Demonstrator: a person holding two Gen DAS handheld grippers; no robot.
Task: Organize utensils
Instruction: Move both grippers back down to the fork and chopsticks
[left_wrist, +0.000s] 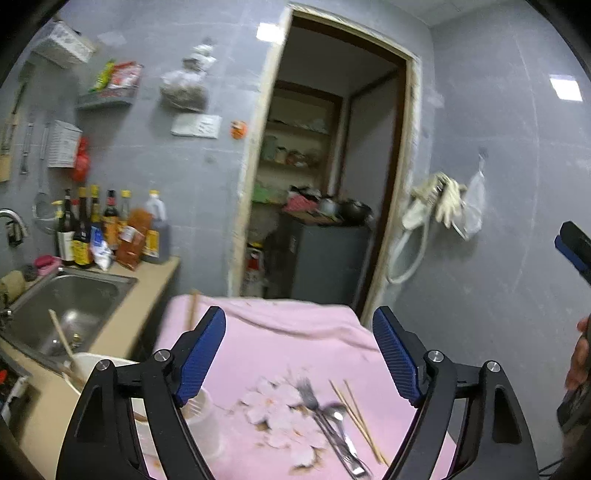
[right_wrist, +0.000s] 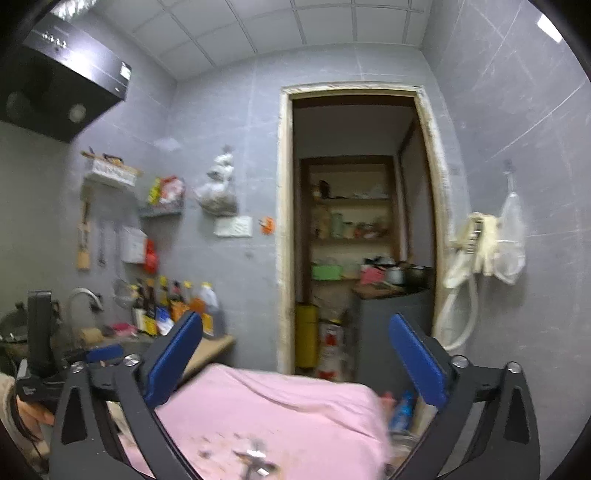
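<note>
Utensils, forks and chopsticks, lie on pink cloth. Left gripper and right gripper hover above, both released, nothing between the pads.

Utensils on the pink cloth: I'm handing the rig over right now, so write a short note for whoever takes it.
Left tongs: open, empty, raised over the pink cloth.
Right tongs: open, empty, pointing level toward the doorway.
Fork and spoons lie loose in a pile on the cloth, a chopstick pair beside them.
White cup stands at the cloth's left edge; more chopsticks sit in the bowl by the sink.
Done: nothing clearly sorted.
Left: probably gather the loose utensils, perhaps into the cup.
</note>
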